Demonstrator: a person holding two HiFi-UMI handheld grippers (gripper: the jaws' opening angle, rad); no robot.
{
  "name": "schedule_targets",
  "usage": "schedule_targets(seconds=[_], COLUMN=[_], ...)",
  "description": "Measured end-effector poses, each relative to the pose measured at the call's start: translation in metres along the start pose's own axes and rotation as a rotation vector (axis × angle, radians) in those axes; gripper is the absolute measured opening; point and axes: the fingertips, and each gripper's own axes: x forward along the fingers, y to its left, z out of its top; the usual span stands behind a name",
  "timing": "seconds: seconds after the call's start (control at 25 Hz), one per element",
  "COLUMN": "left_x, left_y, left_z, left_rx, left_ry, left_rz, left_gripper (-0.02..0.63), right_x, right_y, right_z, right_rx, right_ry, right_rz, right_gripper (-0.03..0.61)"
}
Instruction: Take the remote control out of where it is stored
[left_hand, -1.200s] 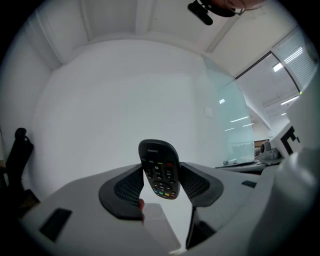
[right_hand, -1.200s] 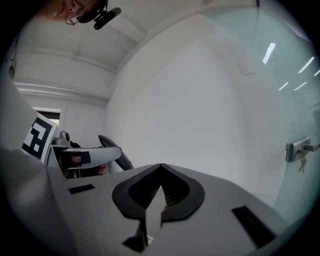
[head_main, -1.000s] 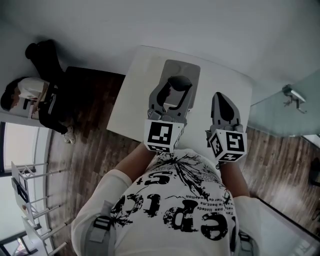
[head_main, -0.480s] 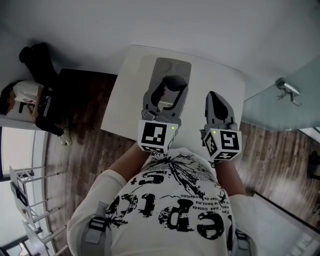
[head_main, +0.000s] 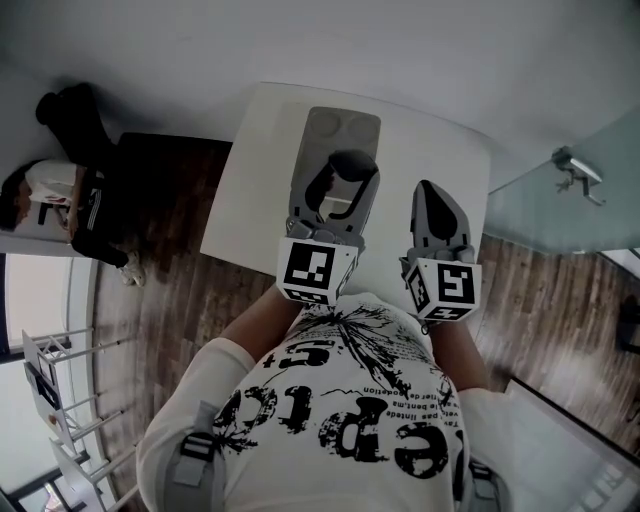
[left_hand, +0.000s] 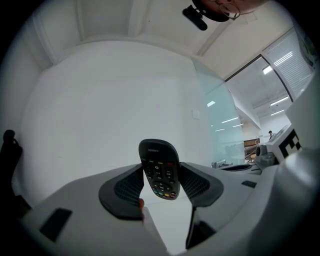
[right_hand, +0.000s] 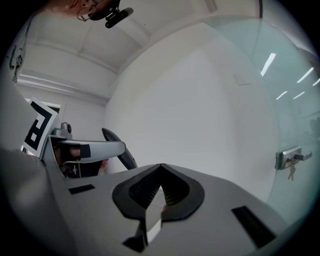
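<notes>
The remote control (left_hand: 158, 162) is out of its holder and clamped between the pads of my left claw (left_hand: 161, 181), held up in the air over the near part of the grey tray (head_main: 340, 122). Against a second ago the grip is the same, but more of the tray's far end lies bare beyond the remote, with both round hollows now uncovered. I think the claw has drawn back toward me a little, though the head camera has shifted as well, so I can't be sure how much is real travel.

My left gripper view gives the remote's face, which the head view does not. It is a slim dark body with a rounded top that stands nearly upright with a slight lean. It has a pale brand mark near the top, rows of dark keys and a few small coloured ones. From the head view it is only a dark oval between the jaw tips.

My right claw (right_hand: 160, 172) has its jaws together with nothing in them, and it sits beside the left one over the white table (head_main: 258, 185). Its view catches the remote side-on. Further out are a glass door's handle (head_main: 572, 168) and a person (head_main: 60, 195) on the wooden floor (head_main: 170, 290).
</notes>
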Motion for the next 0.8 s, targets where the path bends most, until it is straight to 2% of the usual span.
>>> schedule_targets(seconds=[0.52, 0.8], left_x=[0.010, 0.014], left_y=[-0.010, -0.005], left_z=[-0.006, 0.011], left_rx=[-0.015, 0.014], left_ry=[0.000, -0.020], left_rz=[-0.024, -0.033], left_gripper=[0.238, 0.238], right_x=[0.001, 0.012], right_y=[-0.014, -0.010], right_z=[-0.005, -0.004], right_rx=[0.004, 0.028], right_ry=[0.016, 0.008], right_rz=[-0.017, -0.011], right_gripper=[0.000, 0.000])
